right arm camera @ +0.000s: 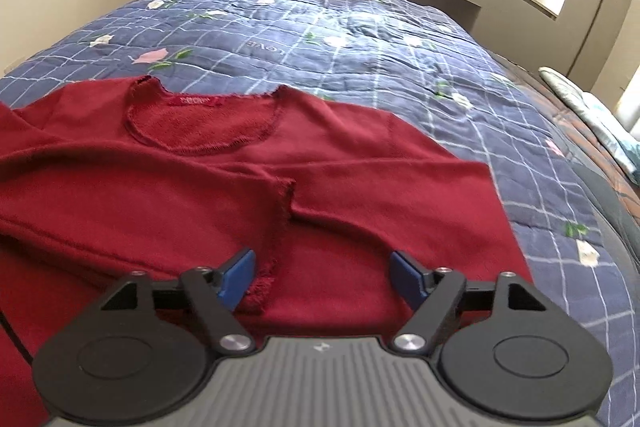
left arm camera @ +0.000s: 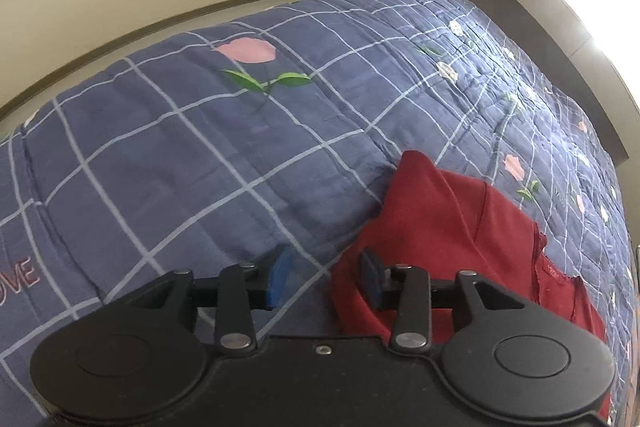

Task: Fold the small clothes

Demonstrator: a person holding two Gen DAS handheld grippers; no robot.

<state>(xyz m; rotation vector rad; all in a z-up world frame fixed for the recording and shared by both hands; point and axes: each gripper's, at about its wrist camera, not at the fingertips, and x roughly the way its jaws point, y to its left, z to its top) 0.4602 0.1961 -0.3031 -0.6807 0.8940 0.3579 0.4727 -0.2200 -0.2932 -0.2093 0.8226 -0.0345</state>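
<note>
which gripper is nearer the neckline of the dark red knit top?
Right, as far as these views tell. The right gripper hovers open over the folded sleeves, with the neckline straight ahead. The left gripper, also open, sits at the dark red knit top's edge, mostly over the blue checked quilt.

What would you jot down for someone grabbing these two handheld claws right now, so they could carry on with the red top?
Left gripper: open, empty, low over the top's left edge where it meets the quilt.
Right gripper: open, empty, over the middle of the red top, near a sleeve cuff.
The top lies face up on the blue checked quilt, neckline toward the headboard, both sleeves already laid across the chest.
Done: sleeves folded in.
Left: probably fold the body in half and smooth it flat.
</note>
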